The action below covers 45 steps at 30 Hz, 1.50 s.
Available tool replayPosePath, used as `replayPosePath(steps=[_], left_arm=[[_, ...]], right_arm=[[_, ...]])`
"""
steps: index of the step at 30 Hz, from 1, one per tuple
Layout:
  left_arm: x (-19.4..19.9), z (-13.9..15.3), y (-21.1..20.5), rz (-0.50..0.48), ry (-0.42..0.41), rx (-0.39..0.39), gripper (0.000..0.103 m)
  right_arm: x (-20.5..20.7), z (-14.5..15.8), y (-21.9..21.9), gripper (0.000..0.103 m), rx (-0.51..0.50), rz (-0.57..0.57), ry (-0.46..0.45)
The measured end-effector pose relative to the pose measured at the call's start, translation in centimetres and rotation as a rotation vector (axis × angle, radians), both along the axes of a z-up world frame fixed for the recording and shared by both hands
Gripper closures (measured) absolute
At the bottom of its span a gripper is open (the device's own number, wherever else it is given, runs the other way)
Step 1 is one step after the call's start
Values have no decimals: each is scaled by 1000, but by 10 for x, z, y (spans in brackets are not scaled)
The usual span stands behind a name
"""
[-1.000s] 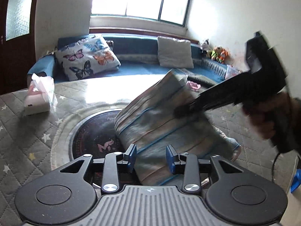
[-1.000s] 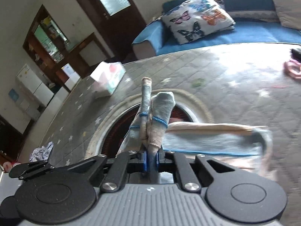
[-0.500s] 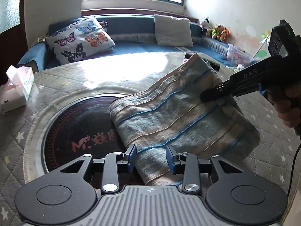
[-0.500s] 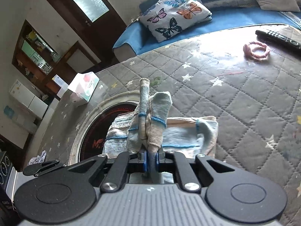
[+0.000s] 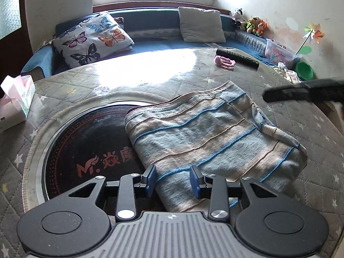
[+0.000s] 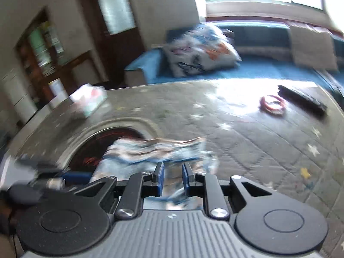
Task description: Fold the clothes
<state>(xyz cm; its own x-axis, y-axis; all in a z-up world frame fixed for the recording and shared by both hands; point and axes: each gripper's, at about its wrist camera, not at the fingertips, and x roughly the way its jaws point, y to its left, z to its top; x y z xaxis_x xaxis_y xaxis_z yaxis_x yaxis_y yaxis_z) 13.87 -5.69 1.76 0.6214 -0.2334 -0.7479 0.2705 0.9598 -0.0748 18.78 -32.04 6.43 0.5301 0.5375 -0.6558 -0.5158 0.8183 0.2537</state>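
Left hand-held gripper: jaws wide apart, blue pads clear of cloth, nothing gripped; poised low over near edge of folded striped garment.

Right hand-held gripper: jaws opening, small gap between pads, cloth lying below and behind that gap, not pinched as far as blurred right wrist view allows. Seen from left wrist view as dark finger tip above garment's far right corner, apart from it.

Garment: blue and beige stripes, folded into rough rectangle, flat on surface, left part overlapping dark round inset panel with red lettering. One corner at right side slightly rumpled.

Surface covered in grey quilted cloth with star print. Tissue box at far left edge. Pink ring-shaped item and black remote just beside each other at far side, well apart from garment. Blue couch behind, butterfly cushion and grey cushion on it.
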Motion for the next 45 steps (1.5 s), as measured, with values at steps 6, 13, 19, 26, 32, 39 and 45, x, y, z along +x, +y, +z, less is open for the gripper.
replayPosePath(steps=[6,13,19,26,32,39,45], left_arm=[[7,-7,-2,-3,7,17,66],[13,-12,6,14,23,26,65],[20,-6,5,16,3,26,66],[33,-13,12,14,41,27,66],[45,-2,8,23,10,8,66],[77,-10,9,45,12,-10,68],[84,-14,18,57,9,-18,68]], right_arm=[[-11,-31,0,86,10,24,66],[-9,-48,-18,91,60,-45,113],[0,-39,-10,91,71,-27,55],[10,-55,-34,96,123,-129,110],[28,-38,-21,94,119,-118,37],[61,-58,-2,93,80,-150,59],[64,-59,-5,93,95,-151,60]])
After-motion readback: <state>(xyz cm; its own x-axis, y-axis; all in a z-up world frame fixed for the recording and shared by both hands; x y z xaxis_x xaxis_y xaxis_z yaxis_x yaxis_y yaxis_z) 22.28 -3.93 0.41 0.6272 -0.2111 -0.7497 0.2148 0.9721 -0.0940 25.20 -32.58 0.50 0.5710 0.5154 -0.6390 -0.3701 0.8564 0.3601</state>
